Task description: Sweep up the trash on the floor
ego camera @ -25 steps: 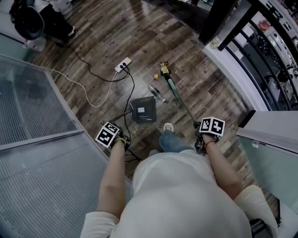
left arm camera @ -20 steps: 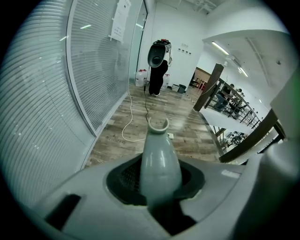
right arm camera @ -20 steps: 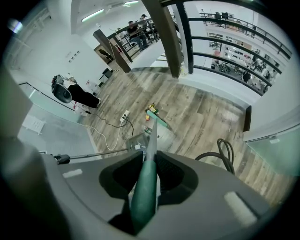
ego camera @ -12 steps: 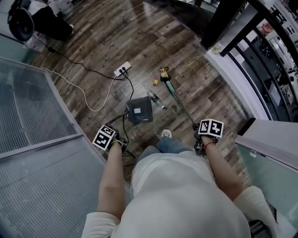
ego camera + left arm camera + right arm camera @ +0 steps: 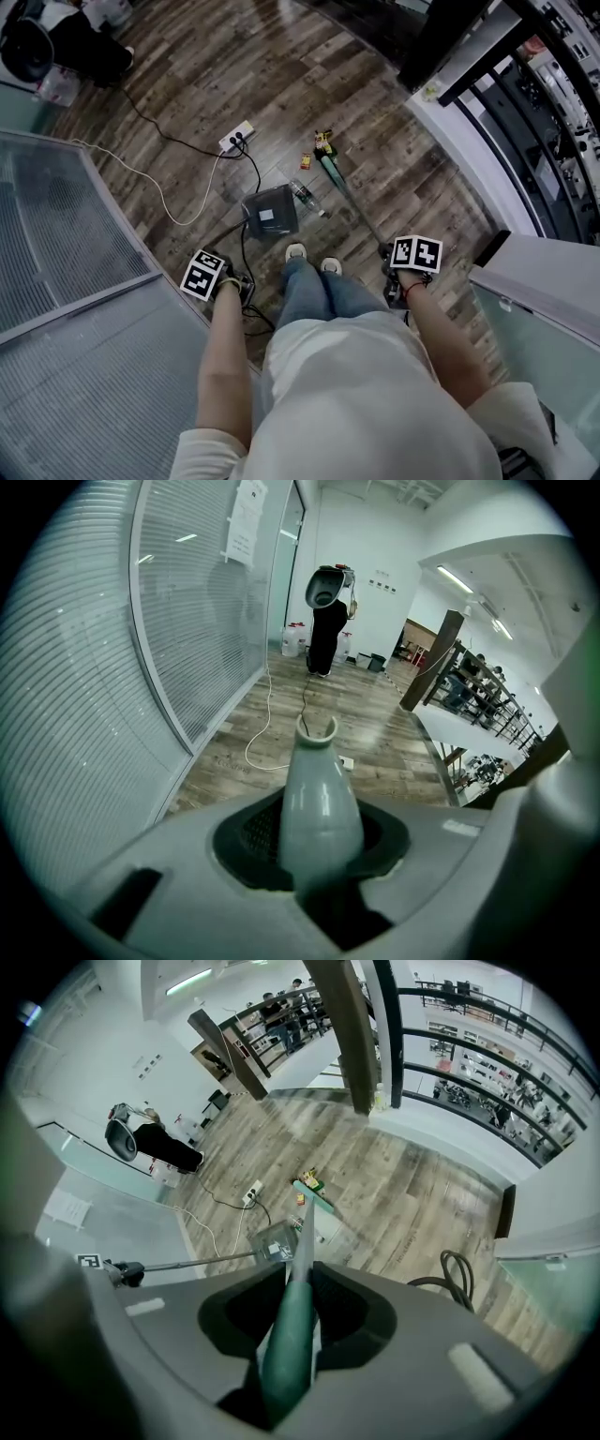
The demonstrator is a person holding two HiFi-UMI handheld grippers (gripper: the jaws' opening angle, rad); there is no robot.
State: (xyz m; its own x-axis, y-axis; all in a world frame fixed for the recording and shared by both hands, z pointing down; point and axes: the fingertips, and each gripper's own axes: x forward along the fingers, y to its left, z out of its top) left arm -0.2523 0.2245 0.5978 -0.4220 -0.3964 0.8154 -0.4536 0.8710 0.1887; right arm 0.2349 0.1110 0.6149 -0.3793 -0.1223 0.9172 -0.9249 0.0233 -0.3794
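Wood-plank floor (image 5: 375,84) underfoot. Held the pale handle (image 5: 319,789) of the dustpan (image 5: 270,210) clamped in the left gripper (image 5: 319,855), on the dustpan's near side. Gripped the green broom (image 5: 292,1335) shaft in the closed right gripper (image 5: 286,1382), right of the dustpan. Saw a plastic bottle (image 5: 306,197) just right of the dustpan, two small wrappers (image 5: 306,161) beyond it.

Dark wood-plank floor (image 5: 394,178), frosted glass partition (image 5: 66,281), black railing (image 5: 469,1026).

The scraps (image 5: 305,161) beside the broom head (image 5: 330,169), at twelve o'clock in the head view, are too small to identify; the person's torso (image 5: 366,394) hides the floor (image 5: 403,178) at six o'clock.
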